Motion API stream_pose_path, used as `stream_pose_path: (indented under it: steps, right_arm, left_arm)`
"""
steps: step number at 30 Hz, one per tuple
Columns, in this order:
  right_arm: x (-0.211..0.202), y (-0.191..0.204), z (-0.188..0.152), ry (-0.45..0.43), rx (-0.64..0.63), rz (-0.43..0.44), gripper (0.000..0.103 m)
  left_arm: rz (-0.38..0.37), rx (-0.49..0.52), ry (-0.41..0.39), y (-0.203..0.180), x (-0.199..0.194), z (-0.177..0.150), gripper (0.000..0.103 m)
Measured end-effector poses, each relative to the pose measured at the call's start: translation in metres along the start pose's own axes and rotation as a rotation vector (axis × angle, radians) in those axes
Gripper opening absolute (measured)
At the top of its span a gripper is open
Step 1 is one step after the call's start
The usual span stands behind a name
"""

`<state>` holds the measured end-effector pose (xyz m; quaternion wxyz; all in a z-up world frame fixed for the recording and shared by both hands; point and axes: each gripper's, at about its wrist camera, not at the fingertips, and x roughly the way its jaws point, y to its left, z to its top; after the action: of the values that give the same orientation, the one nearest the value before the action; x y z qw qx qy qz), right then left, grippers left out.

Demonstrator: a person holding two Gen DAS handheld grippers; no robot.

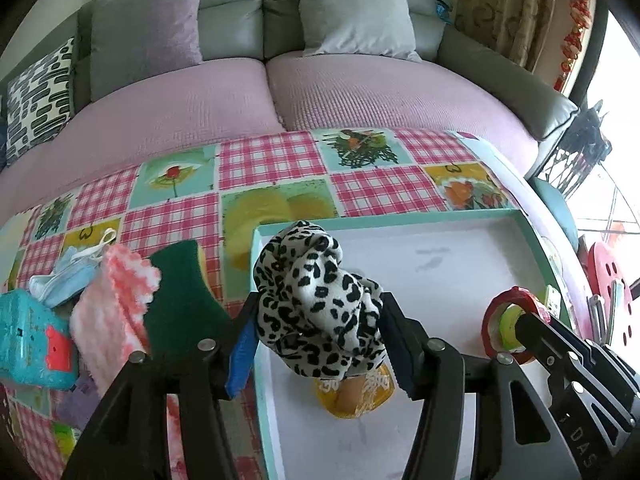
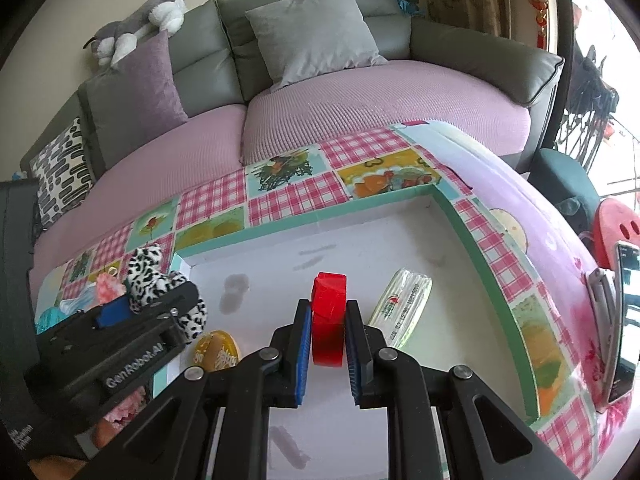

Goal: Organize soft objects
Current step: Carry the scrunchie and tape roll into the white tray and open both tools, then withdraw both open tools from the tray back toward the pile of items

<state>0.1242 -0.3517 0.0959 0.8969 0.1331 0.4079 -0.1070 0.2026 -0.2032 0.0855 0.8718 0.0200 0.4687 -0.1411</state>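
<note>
Left gripper (image 1: 320,320) pinching crumpled leopard-print cloth (image 1: 316,300) above shallow teal-rimmed tray (image 1: 400,220) – right gripper (image 2: 328,344) clamping upright red tape roll (image 2: 329,316) inside tray.

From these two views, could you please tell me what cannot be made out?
- Yellow packet: left wrist view, mostly hidden under the leopard-print cloth; print unreadable.
- Teal pack: left wrist view, cut off by the edge.
- White packet: right wrist view, lettering too small.
- Phone: right wrist view, cut by the edge.

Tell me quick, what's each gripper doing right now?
Left gripper: shut on the leopard-print cloth.
Right gripper: shut on the red tape roll.
</note>
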Motion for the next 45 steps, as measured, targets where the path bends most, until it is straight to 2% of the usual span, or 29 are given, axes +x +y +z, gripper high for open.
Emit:
stream_pose_path:
  steps: [1, 4, 9, 11, 21, 23, 28, 30, 31, 38, 45]
  right_arm:
    - [-0.001, 0.0, 0.0, -0.003, 0.002, -0.004, 0.018]
    - [-0.003, -0.001, 0.001, -0.011, 0.005, -0.006, 0.027]
    - [-0.007, 0.001, 0.003, -0.024, -0.003, -0.015, 0.04]
    - [-0.008, 0.002, 0.003, -0.027, -0.005, -0.02, 0.052]
    - [-0.006, 0.003, 0.003, -0.022, -0.025, -0.062, 0.075]
    - [-0.004, 0.003, 0.003, -0.018, -0.029, -0.069, 0.082]
    - [-0.001, 0.004, 0.001, -0.001, -0.038, -0.081, 0.088]
    - [0.0, 0.004, 0.0, 0.004, -0.039, -0.087, 0.094]
    - [0.001, 0.004, 0.0, 0.007, -0.036, -0.091, 0.103]
    - [0.005, 0.003, -0.002, 0.025, -0.025, -0.089, 0.103]
    - [0.007, 0.005, -0.004, 0.045, -0.042, -0.109, 0.103]
  left_arm:
    - [-0.003, -0.005, 0.002, 0.001, -0.001, 0.001, 0.06]
    - [-0.009, -0.015, -0.003, 0.003, -0.005, 0.002, 0.075]
    - [-0.012, -0.033, -0.022, 0.006, -0.012, 0.003, 0.076]
    - [-0.003, -0.055, -0.025, 0.01, -0.013, 0.004, 0.087]
    - [0.13, -0.116, -0.045, 0.03, -0.02, 0.005, 0.091]
    - [0.155, -0.121, -0.04, 0.033, -0.019, 0.004, 0.092]
    - [0.198, -0.139, -0.028, 0.041, -0.017, 0.003, 0.092]
    - [0.204, -0.163, -0.025, 0.045, -0.017, 0.002, 0.092]
    - [0.207, -0.176, -0.025, 0.048, -0.016, 0.002, 0.092]
    - [0.238, -0.209, -0.013, 0.06, -0.012, -0.001, 0.092]
    - [0.228, -0.235, -0.013, 0.069, -0.011, -0.004, 0.092]
